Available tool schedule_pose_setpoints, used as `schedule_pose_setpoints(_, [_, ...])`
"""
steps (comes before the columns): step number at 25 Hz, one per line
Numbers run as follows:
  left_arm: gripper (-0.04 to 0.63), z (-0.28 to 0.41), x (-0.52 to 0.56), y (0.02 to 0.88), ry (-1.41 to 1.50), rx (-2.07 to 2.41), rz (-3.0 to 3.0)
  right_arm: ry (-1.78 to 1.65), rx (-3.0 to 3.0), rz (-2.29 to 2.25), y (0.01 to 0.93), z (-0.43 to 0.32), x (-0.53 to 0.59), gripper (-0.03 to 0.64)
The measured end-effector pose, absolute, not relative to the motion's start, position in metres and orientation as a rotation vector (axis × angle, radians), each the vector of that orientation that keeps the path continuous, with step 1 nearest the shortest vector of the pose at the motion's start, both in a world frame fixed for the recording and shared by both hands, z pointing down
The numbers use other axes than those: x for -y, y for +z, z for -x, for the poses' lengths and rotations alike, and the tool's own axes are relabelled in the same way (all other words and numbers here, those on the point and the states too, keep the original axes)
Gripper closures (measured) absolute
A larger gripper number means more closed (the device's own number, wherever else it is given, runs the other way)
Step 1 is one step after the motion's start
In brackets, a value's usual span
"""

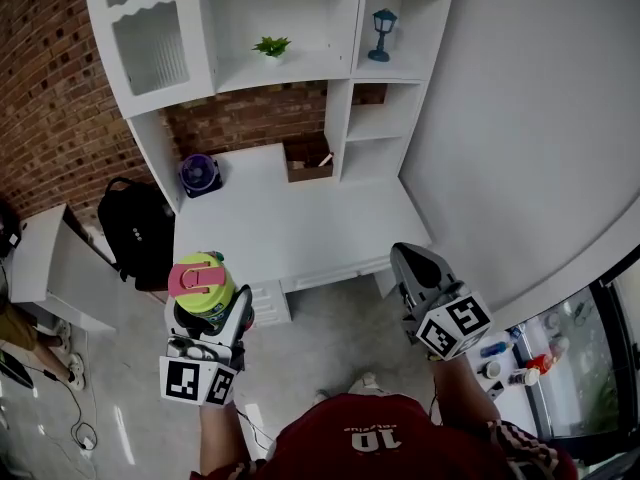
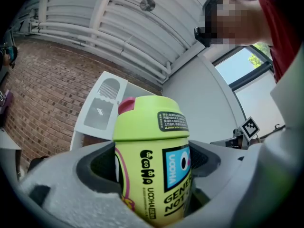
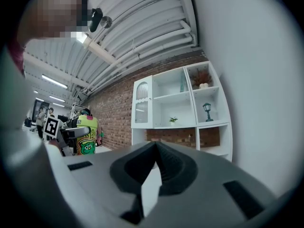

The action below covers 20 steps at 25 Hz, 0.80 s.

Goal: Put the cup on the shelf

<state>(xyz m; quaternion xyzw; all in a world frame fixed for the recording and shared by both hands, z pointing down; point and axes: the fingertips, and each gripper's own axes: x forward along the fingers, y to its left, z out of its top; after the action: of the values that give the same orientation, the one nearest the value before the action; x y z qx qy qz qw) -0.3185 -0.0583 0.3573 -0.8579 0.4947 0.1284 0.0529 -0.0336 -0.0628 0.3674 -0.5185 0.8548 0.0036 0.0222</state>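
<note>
Brick wall (image 1: 50, 88) stands behind the white shelf unit (image 1: 290, 68). Your left gripper (image 1: 212, 320) squeezes the green cup (image 1: 203, 283), out past the front edge of the desk (image 1: 300, 218). Your right gripper (image 1: 410, 258) is pinched closed, with nothing in it. I think you're on the carrying step; next you need to lift the cup up onto a shelf.

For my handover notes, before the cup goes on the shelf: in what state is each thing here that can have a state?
cup: upright, lid on, held off the desk.
left tongs: shut on the cup.
right tongs: shut, nothing between them.
cabinet door: closed.
lantern: standing upright.
</note>
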Motion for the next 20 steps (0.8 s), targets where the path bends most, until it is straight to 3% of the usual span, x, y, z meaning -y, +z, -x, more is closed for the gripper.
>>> schedule_pose_setpoints(20, [0.183, 0.221, 0.197, 0.333, 0.378, -1.412, 2.665, 0.093, -2.678, 1.362, 0.340, -0.015, 0.224, 0.624])
